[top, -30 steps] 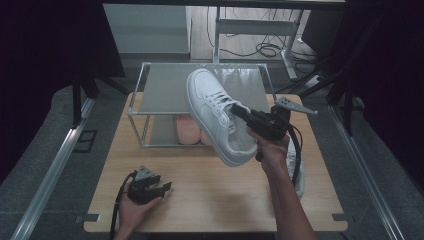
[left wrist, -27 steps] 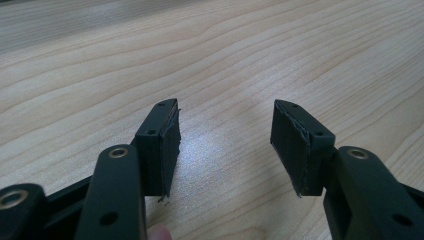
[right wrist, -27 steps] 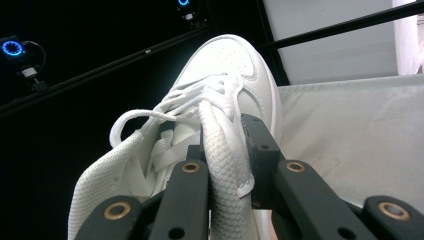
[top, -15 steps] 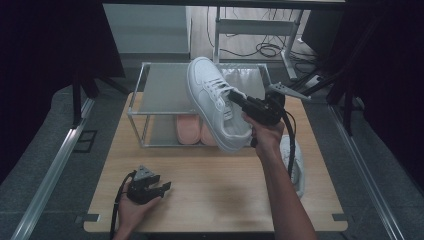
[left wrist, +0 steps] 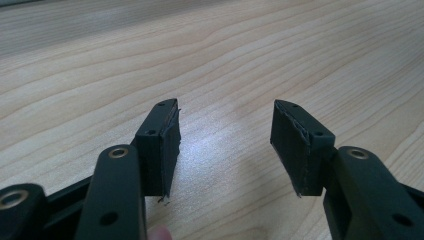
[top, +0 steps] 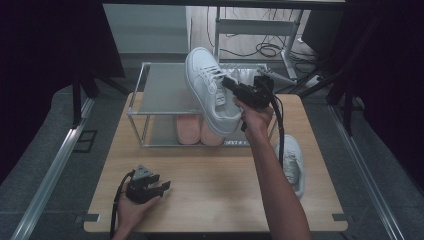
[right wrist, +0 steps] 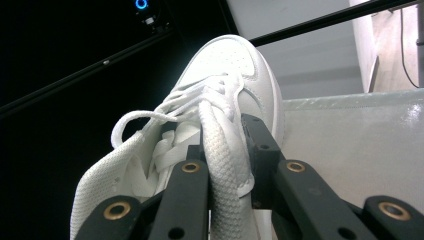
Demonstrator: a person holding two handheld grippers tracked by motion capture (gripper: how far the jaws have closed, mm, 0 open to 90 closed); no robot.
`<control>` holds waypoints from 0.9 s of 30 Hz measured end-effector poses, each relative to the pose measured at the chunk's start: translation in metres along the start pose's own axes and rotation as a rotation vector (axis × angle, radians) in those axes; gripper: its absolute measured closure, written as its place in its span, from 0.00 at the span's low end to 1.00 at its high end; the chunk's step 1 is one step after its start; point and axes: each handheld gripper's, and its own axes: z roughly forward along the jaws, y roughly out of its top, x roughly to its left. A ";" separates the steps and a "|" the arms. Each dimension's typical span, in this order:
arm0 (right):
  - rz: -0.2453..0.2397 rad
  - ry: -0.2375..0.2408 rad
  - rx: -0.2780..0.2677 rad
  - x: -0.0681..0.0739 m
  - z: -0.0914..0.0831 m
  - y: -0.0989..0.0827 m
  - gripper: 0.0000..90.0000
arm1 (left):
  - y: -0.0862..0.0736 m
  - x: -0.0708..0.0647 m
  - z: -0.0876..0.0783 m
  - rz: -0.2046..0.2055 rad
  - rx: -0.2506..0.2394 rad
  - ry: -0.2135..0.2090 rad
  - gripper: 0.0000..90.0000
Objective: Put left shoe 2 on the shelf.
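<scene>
White sneaker (top: pixel 212 90) is airborne over the top shelf of the metal-framed shoe rack (top: pixel 165 92), toe pointing away, heel overhanging the front rail. Right gripper (top: pixel 231 85) is clamped on its mesh collar beside the laces, forearm stretched forward. Pink shoes (top: pixel 197 129) sit on the lower shelf. Second white sneaker (top: pixel 291 162) lies near the wood-grain table's (top: pixel 215 195) right edge. Left gripper (left wrist: pixel 224 142) rests low on bare tabletop, jaws apart, nothing between.

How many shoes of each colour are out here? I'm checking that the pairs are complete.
White shoes: 2, one held by the right gripper above the rack, one lying on the table at the right.
Pink shoes: 2, on the rack's lower shelf.
Total: 4.
</scene>
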 end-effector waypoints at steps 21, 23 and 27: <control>0.030 -0.102 0.025 -0.017 0.046 0.011 0.91 | 0.001 0.001 -0.001 -0.004 -0.003 -0.003 0.51; 0.035 -0.106 0.031 -0.018 0.054 0.014 0.91 | 0.000 0.001 0.000 -0.006 -0.003 -0.003 0.51; 0.043 -0.117 0.041 -0.018 0.067 0.019 0.91 | 0.000 0.003 -0.001 -0.008 -0.004 -0.004 0.51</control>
